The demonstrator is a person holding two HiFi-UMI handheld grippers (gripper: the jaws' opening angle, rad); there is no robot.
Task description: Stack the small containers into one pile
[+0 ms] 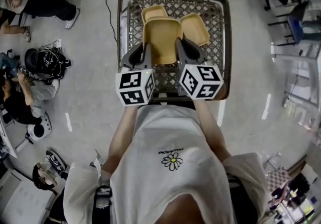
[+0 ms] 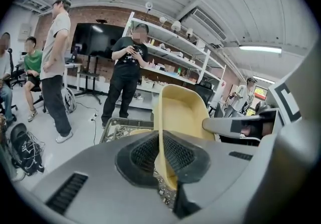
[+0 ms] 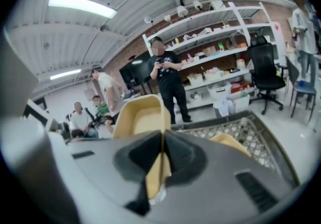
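The yellow container (image 1: 162, 37), a shallow tray with rounded corners and a raised rim, is held clear above the wire-mesh basket (image 1: 220, 27) with its hollow side tilted up towards the person. A second container (image 1: 153, 13) and a third container (image 1: 196, 28) of the same colour lie on the mesh beyond it. The left gripper (image 2: 160, 153) pinches its left rim and the right gripper (image 3: 162, 153) its right rim, each with jaws nearly together on the thin wall. The left forearm (image 1: 122, 135) and right forearm (image 1: 209, 125) reach forward side by side, the grippers angled slightly down.
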